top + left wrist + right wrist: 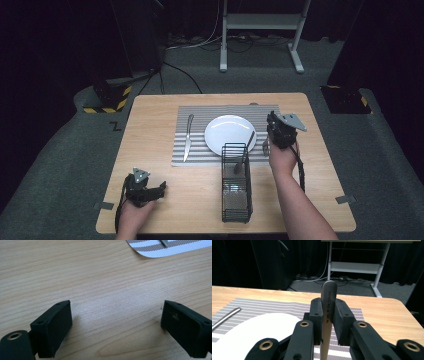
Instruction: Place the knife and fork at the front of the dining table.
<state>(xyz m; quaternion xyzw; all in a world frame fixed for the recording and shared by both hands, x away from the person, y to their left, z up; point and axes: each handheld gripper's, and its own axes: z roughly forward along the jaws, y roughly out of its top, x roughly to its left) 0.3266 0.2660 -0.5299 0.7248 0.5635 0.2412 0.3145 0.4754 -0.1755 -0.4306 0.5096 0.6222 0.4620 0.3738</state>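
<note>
table [165,107]: wooden top; it carries everything here, and the hard surface would let a dropped piece bounce or slide off the right edge.
placemat [200,116]: striped, lying along the far edge at its middle; it could shift or wrinkle if a piece is dragged across it instead of being set down.
wire caddy [236,200]: black mesh basket standing near the near edge, right of middle, with one dark-handled utensil [243,154] leaning out of its far end; a passing forearm could tip it or knock that utensil out.
plate [225,131]: white, on the right half of the placemat; the held piece could strike its rim if lowered too far toward the middle.
knife [188,137]: lies on the left part of the placemat, well clear of the right hand.
right gripper [327,315]: raised over the right end of the placemat, jaws pinching a metal cutlery handle [328,301] upright; the smooth, narrow handle could pivot or slide between the pads, landing crooked.
left gripper [116,325]: rests near the near left corner, jaws spread wide with bare wood between them; little risk.
</note>
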